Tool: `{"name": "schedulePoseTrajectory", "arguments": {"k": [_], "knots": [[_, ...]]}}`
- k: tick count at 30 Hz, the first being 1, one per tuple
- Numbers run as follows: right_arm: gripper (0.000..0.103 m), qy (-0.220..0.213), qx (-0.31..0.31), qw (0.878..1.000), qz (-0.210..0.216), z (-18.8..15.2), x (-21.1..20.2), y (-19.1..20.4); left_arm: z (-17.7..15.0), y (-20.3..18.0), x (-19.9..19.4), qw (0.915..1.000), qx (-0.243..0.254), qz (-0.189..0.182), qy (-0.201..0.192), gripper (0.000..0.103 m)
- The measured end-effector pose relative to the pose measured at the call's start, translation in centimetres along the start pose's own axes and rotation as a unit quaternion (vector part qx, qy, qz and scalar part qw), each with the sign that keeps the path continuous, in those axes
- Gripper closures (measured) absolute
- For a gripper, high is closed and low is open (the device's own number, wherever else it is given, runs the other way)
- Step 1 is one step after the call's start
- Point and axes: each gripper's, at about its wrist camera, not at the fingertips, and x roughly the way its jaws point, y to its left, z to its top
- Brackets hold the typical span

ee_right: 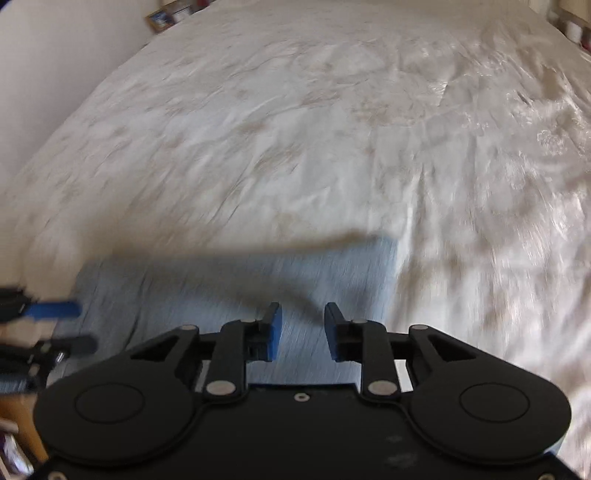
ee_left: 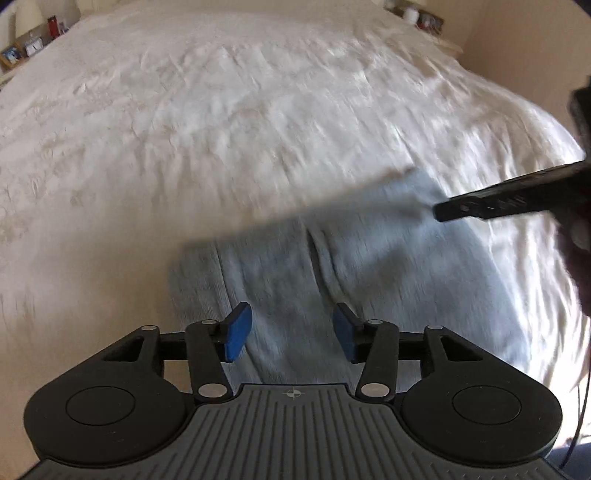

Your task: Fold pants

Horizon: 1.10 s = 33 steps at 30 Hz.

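Left wrist view: the left gripper hangs with jaws apart and nothing between them, over pale blue pants lying near the bed's near edge. The right gripper is likewise released and empty. The pants look folded into a compact rectangle; perhaps one fold remains, though blur obscures the layers.

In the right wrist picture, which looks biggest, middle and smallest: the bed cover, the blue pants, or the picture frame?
1. White bed cover, fills most of the view.
2. Light blue pants.
3. Picture frame, tiny, but it stands far from the camera.
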Motion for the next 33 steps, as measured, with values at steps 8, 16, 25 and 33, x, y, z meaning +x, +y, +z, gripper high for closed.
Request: {"name": "schedulePoseTrajectory", "arguments": {"k": [8,16,25,33], "knots": [[0.065,0.09,-0.031,0.995,-0.032,-12.0,-2.0,2.0,-4.8,-0.9,1.7,0.9978,0.021,0.026,0.058,0.036],[0.036,0.007,0.024,0.999,-0.03,-11.3,-5.6,0.7,-2.7,2.2,-1.9,0.9963,-0.085,0.011,-0.009,0.025],[0.023,0.017,0.092,0.996,0.003,-8.0,-1.4,-0.6,-2.1,6.7,1.0,0.986,-0.165,-0.009,0.023,0.009],[0.018,0.03,0.14,0.989,0.038,-7.3,2.4,-1.9,-1.5,6.1,5.5,0.9832,-0.15,-0.083,0.062,0.0]]}}
